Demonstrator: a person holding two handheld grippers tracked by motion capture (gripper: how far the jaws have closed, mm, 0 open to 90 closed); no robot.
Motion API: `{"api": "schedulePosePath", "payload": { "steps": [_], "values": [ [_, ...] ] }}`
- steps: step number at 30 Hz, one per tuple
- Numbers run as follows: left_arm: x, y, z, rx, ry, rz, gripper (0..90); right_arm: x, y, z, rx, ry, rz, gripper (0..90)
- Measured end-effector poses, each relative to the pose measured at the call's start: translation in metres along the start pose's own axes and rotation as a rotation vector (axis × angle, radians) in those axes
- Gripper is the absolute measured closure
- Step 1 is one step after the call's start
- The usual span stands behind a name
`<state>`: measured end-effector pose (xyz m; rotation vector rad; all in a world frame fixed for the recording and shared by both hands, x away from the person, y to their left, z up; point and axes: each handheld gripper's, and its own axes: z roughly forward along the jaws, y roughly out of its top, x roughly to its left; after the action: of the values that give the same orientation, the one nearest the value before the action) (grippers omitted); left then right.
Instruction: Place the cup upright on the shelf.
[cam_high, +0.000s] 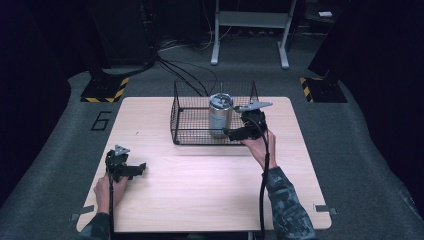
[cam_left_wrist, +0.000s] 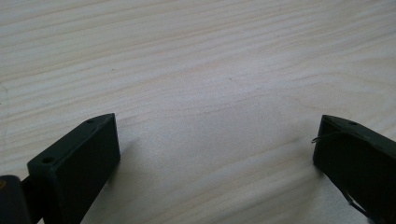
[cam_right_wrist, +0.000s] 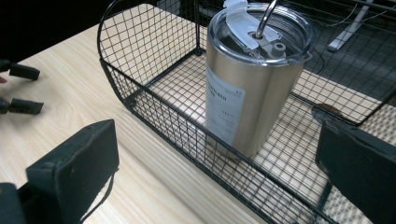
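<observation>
Reaching over the black wire basket (cam_right_wrist: 154, 105), the right gripper (cam_high: 235, 133), jaws apart, should straddle the brushed-steel tumbler with clear lid (cam_right_wrist: 250, 79) standing inside just ahead, while the left gripper (cam_high: 135, 170) rests agape on the pale wooden table (cam_left_wrist: 196, 70).

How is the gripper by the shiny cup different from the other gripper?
The right gripper reaches over the wire basket wall toward the steel tumbler; the left gripper sits over bare table, far from both. The right one is raised at basket height; the left one stays low by the wood. Both are black, open and empty.
</observation>
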<state>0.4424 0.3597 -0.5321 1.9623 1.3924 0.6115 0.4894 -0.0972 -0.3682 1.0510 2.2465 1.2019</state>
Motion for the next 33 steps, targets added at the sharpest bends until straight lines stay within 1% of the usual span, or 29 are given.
{"api": "schedulePosePath", "payload": {
  "steps": [1,2,3,4,6,7,9,10,11,13,16,17,18,19,20,21,22,23,24,26,27,28,29,30,31,33],
  "values": [
    [0.0,0.0,0.0,0.0,0.0,0.0,0.5,0.0,0.0,0.0,0.0,0.0,0.0,0.0],
    [0.0,0.0,0.0,0.0,0.0,0.0,0.5,0.001,-0.001,-0.004,0.0,-0.002,-0.002,0.0],
    [0.0,0.0,0.0,0.0,0.0,0.0,0.5,0.003,-0.005,-0.013,-0.008,-0.009,-0.006,0.0],
    [0.0,0.0,0.0,0.0,0.0,0.0,0.5,0.003,-0.005,-0.013,-0.008,-0.009,-0.006,0.0],
    [0.0,0.0,0.0,0.0,0.0,-0.001,0.5,0.003,-0.01,-0.021,-0.011,-0.011,-0.015,0.0],
    [0.0,0.0,0.0,-0.001,0.0,0.0,0.5,0.002,-0.013,-0.025,-0.014,-0.015,-0.022,0.0],
    [0.0,0.0,0.0,-0.001,0.0,-0.001,0.5,0.002,-0.019,-0.033,-0.007,-0.025,-0.021,0.0],
    [0.0,0.0,0.0,-0.001,0.0,-0.001,0.5,0.001,-0.028,-0.041,-0.005,-0.035,-0.022,0.0],
    [0.0,0.0,0.0,0.0,0.0,0.0,0.5,0.001,-0.028,-0.041,-0.005,-0.035,-0.022,0.0],
    [0.0,0.0,0.0,0.0,0.0,0.0,0.5,-0.002,-0.038,-0.046,0.0,-0.046,-0.019,0.0],
    [0.0,0.0,0.0,0.0,0.0,0.0,0.5,-0.008,-0.054,-0.054,0.001,-0.057,0.011,0.0],
    [0.0,0.0,0.0,0.0,0.0,0.0,0.5,-0.011,-0.063,-0.057,0.013,-0.076,0.027,0.0],
    [0.0,0.0,0.0,-0.001,0.001,-0.003,0.5,-0.013,-0.068,-0.059,0.012,-0.082,0.034,0.0],
    [0.0,0.0,0.0,-0.001,0.001,-0.003,0.5,-0.013,-0.068,-0.059,0.012,-0.082,0.034,0.0],
    [0.0,0.0,0.0,-0.002,0.001,-0.004,0.5,-0.015,-0.077,-0.061,0.021,-0.09,0.047,0.0],
    [0.0,0.0,0.0,-0.002,0.001,-0.004,0.5,-0.015,-0.077,-0.061,0.021,-0.09,0.047,0.0],
    [0.0,0.0,0.0,-0.002,0.002,-0.004,0.5,-0.017,-0.085,-0.064,0.027,-0.105,0.052,0.0],
    [0.0,0.0,0.0,-0.002,0.002,-0.004,0.5,-0.017,-0.085,-0.064,0.027,-0.105,0.052,0.0],
    [0.0,0.0,0.0,-0.001,0.003,-0.005,0.5,-0.018,-0.092,-0.066,0.038,-0.115,0.061,0.0],
    [0.0,0.0,0.0,-0.001,0.003,-0.006,0.5,-0.02,-0.096,-0.067,0.035,-0.117,0.062,0.0],
    [0.0,0.0,0.0,-0.001,0.003,-0.005,0.5,-0.022,-0.103,-0.069,0.041,-0.125,0.074,0.0],
    [0.0,0.0,0.0,-0.001,0.003,-0.005,0.5,-0.022,-0.103,-0.069,0.041,-0.125,0.074,0.0],
    [0.0,0.0,0.0,-0.001,0.003,-0.005,0.5,-0.023,-0.107,-0.07,0.037,-0.13,0.077,0.0],
    [0.0,0.0,0.0,0.0,0.003,-0.004,0.5,-0.025,-0.115,-0.071,0.036,-0.14,0.094,0.0],
    [0.0,0.0,0.0,0.0,0.003,-0.004,0.5,-0.025,-0.115,-0.071,0.036,-0.14,0.094,0.0],
    [0.0,0.0,0.0,0.0,0.003,-0.004,0.5,-0.027,-0.124,-0.071,0.037,-0.145,0.107,0.0]
  ]
}}
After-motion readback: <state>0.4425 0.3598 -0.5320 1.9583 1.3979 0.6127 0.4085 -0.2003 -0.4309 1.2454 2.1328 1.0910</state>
